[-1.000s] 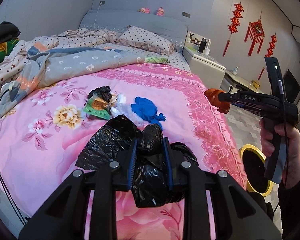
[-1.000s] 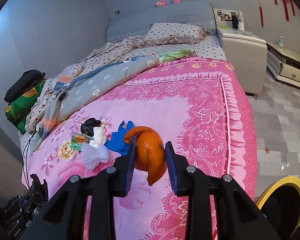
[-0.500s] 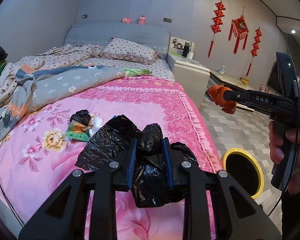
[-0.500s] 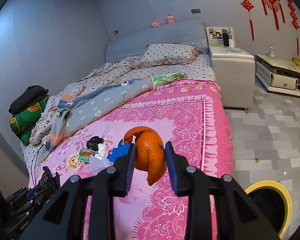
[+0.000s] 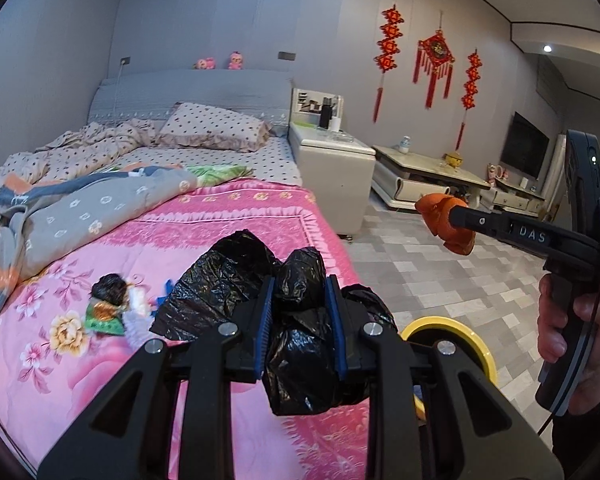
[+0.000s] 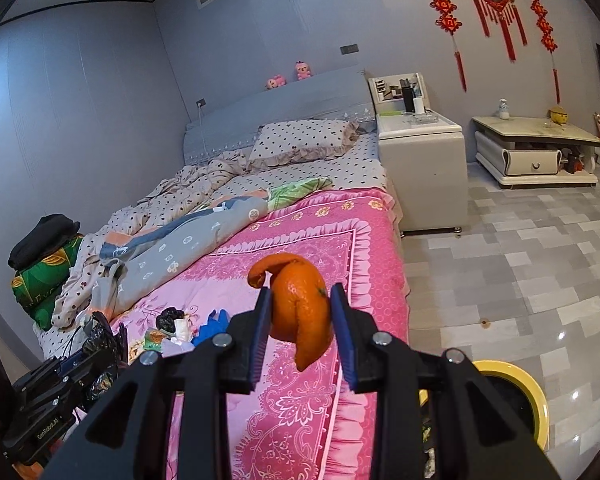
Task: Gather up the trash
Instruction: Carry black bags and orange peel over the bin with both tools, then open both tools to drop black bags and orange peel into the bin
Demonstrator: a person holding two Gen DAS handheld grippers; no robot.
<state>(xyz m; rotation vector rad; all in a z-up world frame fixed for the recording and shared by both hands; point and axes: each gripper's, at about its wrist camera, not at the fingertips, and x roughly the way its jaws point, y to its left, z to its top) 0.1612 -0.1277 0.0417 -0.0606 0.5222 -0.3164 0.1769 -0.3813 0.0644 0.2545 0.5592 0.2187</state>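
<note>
My left gripper (image 5: 300, 316) pinches a crumpled black bag (image 5: 296, 328), my right gripper (image 6: 300, 316) an orange peel (image 6: 300, 312), over the bed's edge (image 6: 364, 280). The peel could slip before reaching the yellow bin (image 6: 536, 408).

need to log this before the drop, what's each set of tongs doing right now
Left tongs: closed on the crumpled black plastic bag.
Right tongs: closed on the orange peel.
</note>
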